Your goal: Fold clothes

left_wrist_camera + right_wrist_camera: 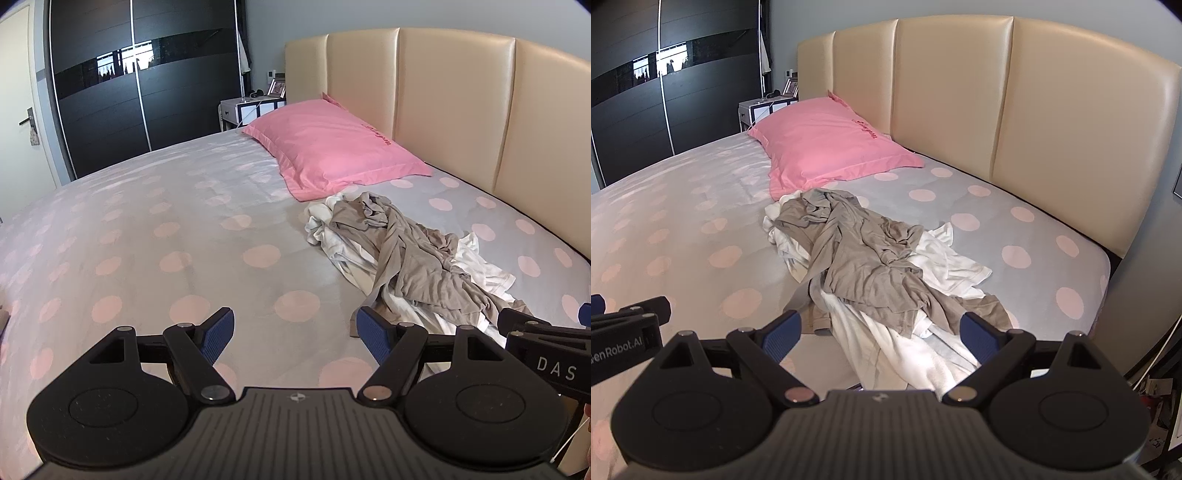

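A crumpled taupe-grey jersey garment (871, 266) is lying tangled over rumpled white cotton clothing (905, 354) in one loose heap on the near right part of a pale grey bedsheet with pink polka dots (683, 229), close to the mattress edge. Nothing in the heap is lying flat or folded. A pink pillow (827, 147) is sitting just beyond the heap, against a cream padded headboard (997, 110).

The right gripper (881, 332) is hovering over the heap's near end, its blue-padded jaws spread wide and holding nothing. The left gripper (295, 328) is hovering beside the heap, equally wide and empty.

The risks, as I judge them: because the grey and white pieces are intertwined, a pinch could be catching both layers, dragging the whole heap. Pulling toward the mattress edge could be spilling clothing off the bed.
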`<state>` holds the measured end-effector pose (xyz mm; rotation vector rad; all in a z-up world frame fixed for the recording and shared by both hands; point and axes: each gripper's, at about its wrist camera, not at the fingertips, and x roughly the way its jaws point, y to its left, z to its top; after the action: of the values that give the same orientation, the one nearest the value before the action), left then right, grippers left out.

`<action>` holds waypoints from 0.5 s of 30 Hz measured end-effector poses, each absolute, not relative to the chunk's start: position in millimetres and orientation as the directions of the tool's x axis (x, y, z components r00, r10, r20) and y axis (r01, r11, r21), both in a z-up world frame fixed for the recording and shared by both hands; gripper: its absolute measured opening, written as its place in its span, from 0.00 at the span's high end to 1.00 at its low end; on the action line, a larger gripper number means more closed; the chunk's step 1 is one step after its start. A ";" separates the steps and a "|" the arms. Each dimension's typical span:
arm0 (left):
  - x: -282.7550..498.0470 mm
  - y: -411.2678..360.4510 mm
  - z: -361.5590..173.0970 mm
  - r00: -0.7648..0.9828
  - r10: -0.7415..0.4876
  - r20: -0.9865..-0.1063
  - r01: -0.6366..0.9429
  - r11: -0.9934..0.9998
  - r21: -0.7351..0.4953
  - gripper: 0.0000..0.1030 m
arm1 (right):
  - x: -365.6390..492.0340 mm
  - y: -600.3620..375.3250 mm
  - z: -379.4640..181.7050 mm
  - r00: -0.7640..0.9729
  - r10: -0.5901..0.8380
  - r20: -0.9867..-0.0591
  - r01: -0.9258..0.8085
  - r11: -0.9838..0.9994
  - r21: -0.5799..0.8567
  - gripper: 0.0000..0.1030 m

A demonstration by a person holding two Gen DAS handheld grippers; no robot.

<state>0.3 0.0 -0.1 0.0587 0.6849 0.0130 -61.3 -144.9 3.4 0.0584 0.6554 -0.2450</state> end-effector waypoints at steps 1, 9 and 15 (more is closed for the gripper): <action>0.9 -0.4 -0.1 0.774 0.029 -0.633 0.010 0.998 0.057 0.30 | -61.5 -144.2 3.1 0.766 -0.206 -0.609 0.243 0.970 -0.023 0.09; -2.5 1.3 0.2 0.779 0.021 -0.626 0.012 0.999 0.048 0.30 | -63.1 -138.3 1.0 0.769 -0.202 -0.607 0.237 0.971 -0.022 0.09; -2.0 -0.9 -1.4 0.768 0.031 -0.640 0.005 0.998 0.055 0.30 | -63.7 -134.4 -0.4 0.765 -0.202 -0.611 0.231 0.972 -0.033 0.09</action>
<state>-2.0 -0.9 -1.4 0.0545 0.6948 0.0139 -63.7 -134.4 -0.4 0.0445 0.6585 -0.2352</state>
